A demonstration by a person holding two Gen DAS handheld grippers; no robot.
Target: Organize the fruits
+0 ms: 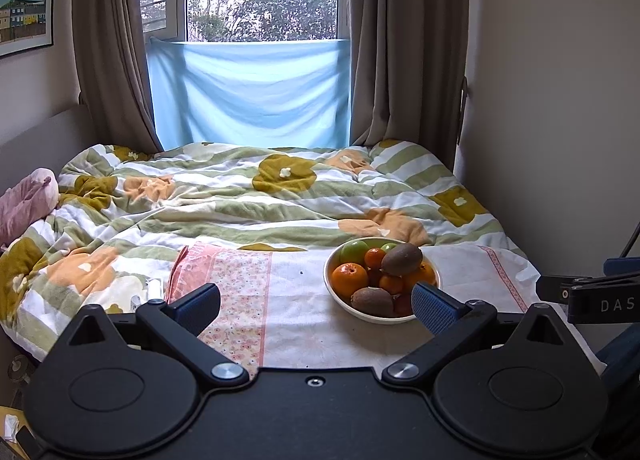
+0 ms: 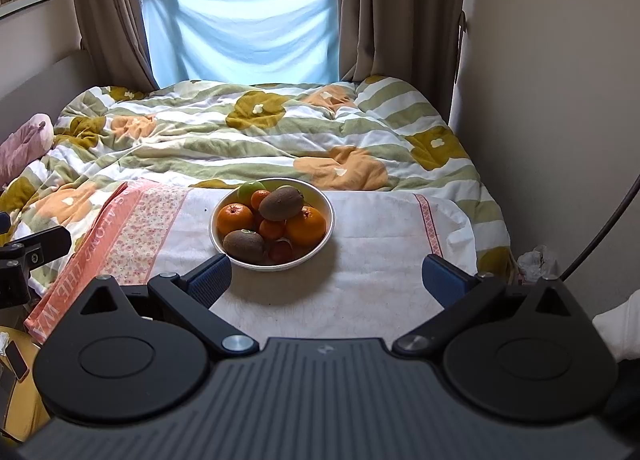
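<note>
A white bowl (image 1: 340, 297) (image 2: 327, 216) sits on a white and pink cloth (image 1: 288, 300) (image 2: 360, 260) spread on the bed. It is heaped with oranges (image 1: 349, 275) (image 2: 305, 226), two brown kiwis (image 1: 401, 259) (image 2: 281, 203), small tangerines (image 1: 374, 258) (image 2: 272, 229) and green apples (image 1: 353, 250) (image 2: 247, 189). My left gripper (image 1: 316, 306) stands open just short of the bowl, its right finger (image 1: 434, 310) overlapping the bowl's near right rim. My right gripper (image 2: 328, 280) is also open, with the bowl just ahead of its left finger (image 2: 210, 280). Neither holds anything.
A flowered striped duvet (image 1: 240, 196) (image 2: 240, 132) covers the bed behind the cloth. A pink plush (image 1: 24, 200) (image 2: 24, 144) lies at the left. The right wall (image 1: 560, 100) runs close beside the bed. The other gripper's body (image 1: 592, 296) (image 2: 28, 256) shows at each frame's edge.
</note>
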